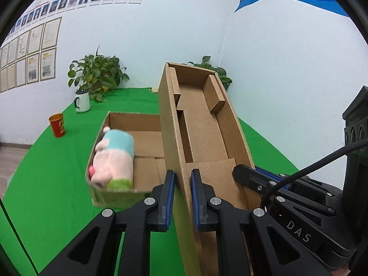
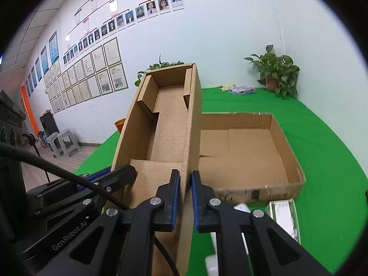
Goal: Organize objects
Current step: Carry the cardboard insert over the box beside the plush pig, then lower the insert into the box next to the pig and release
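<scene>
A brown cardboard lid (image 1: 202, 124) is held tilted up above the green table, hollow side toward me. My left gripper (image 1: 182, 197) is shut on its left wall. My right gripper (image 2: 185, 197) is shut on its right wall (image 2: 192, 124); the right gripper also shows in the left wrist view (image 1: 260, 179). Below lies an open cardboard box (image 1: 128, 124) with a pink and blue plush toy (image 1: 115, 158) at its left end. In the right wrist view the box (image 2: 283, 142) shows bare floor; the toy is hidden by the lid.
A red cup (image 1: 57, 125) and a white mug (image 1: 82, 101) stand at far left before a potted plant (image 1: 96, 73). Another plant (image 2: 276, 69) sits in the far corner, with small packs (image 2: 241, 90) beside it. White boxes (image 2: 285, 216) lie near the box's front.
</scene>
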The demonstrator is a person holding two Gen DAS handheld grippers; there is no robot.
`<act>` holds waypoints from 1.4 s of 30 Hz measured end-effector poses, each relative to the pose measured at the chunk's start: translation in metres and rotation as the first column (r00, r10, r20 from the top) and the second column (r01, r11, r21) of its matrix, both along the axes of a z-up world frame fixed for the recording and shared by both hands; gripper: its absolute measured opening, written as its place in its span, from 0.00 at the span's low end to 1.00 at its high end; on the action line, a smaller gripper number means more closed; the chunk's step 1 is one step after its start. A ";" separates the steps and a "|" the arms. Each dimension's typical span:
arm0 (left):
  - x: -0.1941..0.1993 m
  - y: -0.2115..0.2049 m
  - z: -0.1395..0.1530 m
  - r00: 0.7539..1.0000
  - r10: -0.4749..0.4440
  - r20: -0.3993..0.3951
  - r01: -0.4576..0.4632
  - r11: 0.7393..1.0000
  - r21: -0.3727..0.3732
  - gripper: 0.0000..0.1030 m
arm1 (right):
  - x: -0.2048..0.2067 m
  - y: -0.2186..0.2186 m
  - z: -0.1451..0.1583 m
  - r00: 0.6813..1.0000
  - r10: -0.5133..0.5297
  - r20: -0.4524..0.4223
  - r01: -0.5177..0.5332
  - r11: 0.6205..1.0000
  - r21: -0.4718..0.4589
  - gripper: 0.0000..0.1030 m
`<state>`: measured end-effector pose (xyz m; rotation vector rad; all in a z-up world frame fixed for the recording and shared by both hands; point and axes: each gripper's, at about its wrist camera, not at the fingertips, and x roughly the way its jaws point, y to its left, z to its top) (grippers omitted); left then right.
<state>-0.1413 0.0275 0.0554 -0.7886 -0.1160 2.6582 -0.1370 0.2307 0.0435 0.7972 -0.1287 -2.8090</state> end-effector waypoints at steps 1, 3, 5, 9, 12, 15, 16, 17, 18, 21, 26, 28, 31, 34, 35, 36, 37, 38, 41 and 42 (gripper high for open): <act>-0.008 0.001 0.003 1.000 -0.004 -0.001 0.004 1.000 -0.002 0.10 | -0.003 0.000 0.001 1.000 -0.002 -0.002 0.002 1.000 0.003 0.09; -0.024 0.002 0.008 1.000 -0.009 -0.001 0.009 1.000 -0.012 0.10 | -0.015 0.001 0.003 1.000 0.000 0.000 0.000 1.000 0.005 0.09; -0.042 0.003 0.013 1.000 -0.010 0.001 0.010 1.000 -0.023 0.10 | -0.030 0.003 0.006 1.000 0.003 0.016 -0.003 1.000 0.002 0.09; -0.085 0.003 0.022 1.000 -0.002 0.018 0.003 1.000 -0.021 0.10 | -0.062 0.002 0.014 1.000 0.003 0.029 -0.003 1.000 0.013 0.09; -0.118 0.003 0.027 1.000 0.010 0.027 -0.009 0.999 -0.034 0.10 | -0.091 0.002 0.016 0.999 0.015 0.048 -0.016 1.000 0.011 0.09; -0.151 0.002 0.031 0.999 0.012 0.044 -0.010 0.999 -0.046 0.10 | -0.113 -0.001 0.016 0.998 0.021 0.065 -0.022 0.999 0.023 0.09; -0.160 0.001 0.031 0.999 0.013 0.051 -0.011 0.999 -0.047 0.10 | -0.120 -0.002 0.016 0.997 0.021 0.069 -0.023 0.999 0.031 0.09; -0.172 0.001 0.030 0.998 0.015 0.061 -0.012 0.999 -0.051 0.10 | -0.128 -0.003 0.015 0.997 0.022 0.077 -0.024 0.999 0.033 0.09; -0.180 0.000 0.028 0.997 0.015 0.070 -0.011 0.999 -0.053 0.10 | -0.135 -0.003 0.013 0.996 0.024 0.086 -0.027 0.999 0.032 0.09; -0.211 0.001 0.019 0.994 0.021 0.105 -0.012 0.997 -0.080 0.10 | -0.161 0.000 0.005 0.992 0.041 0.123 -0.043 0.999 0.018 0.09; -0.259 0.004 -0.015 0.982 0.047 0.181 -0.025 0.992 -0.122 0.10 | -0.197 0.002 -0.026 0.975 0.058 0.214 -0.057 0.998 -0.010 0.09; -0.271 0.006 -0.034 0.976 0.062 0.209 -0.030 0.988 -0.154 0.09 | -0.206 -0.001 -0.041 0.967 0.072 0.244 -0.074 0.997 -0.004 0.09; -0.281 0.009 -0.062 0.965 0.076 0.253 -0.025 0.980 -0.196 0.09 | -0.216 0.000 -0.067 0.951 0.083 0.299 -0.080 0.997 -0.024 0.09; -0.288 0.009 -0.087 0.954 0.088 0.287 -0.021 0.973 -0.230 0.09 | -0.223 0.001 -0.083 0.936 0.086 0.340 -0.074 0.996 -0.049 0.09; -0.290 0.009 -0.093 0.950 0.092 0.299 -0.020 0.972 -0.234 0.09 | -0.224 0.001 -0.088 0.931 0.086 0.355 -0.071 0.996 -0.055 0.09; -0.293 0.008 -0.099 0.945 0.092 0.313 -0.018 0.973 -0.231 0.09 | -0.226 0.000 -0.090 0.927 0.084 0.366 -0.069 0.996 -0.055 0.09; -0.295 0.006 -0.104 0.941 0.091 0.326 -0.016 0.974 -0.226 0.09 | -0.225 -0.001 -0.092 0.925 0.082 0.372 -0.067 0.996 -0.052 0.09; -0.297 0.004 -0.108 0.937 0.091 0.336 -0.016 0.975 -0.220 0.09 | -0.226 -0.001 -0.094 0.923 0.082 0.377 -0.067 0.996 -0.053 0.09; -0.294 -0.003 -0.116 0.932 0.097 0.350 -0.023 0.977 -0.211 0.10 | -0.227 -0.002 -0.100 0.914 0.088 0.396 -0.067 0.996 -0.067 0.09; -0.291 -0.006 -0.117 0.931 0.099 0.352 -0.026 0.978 -0.205 0.10 | -0.227 -0.003 -0.101 0.912 0.091 0.400 -0.069 0.995 -0.070 0.09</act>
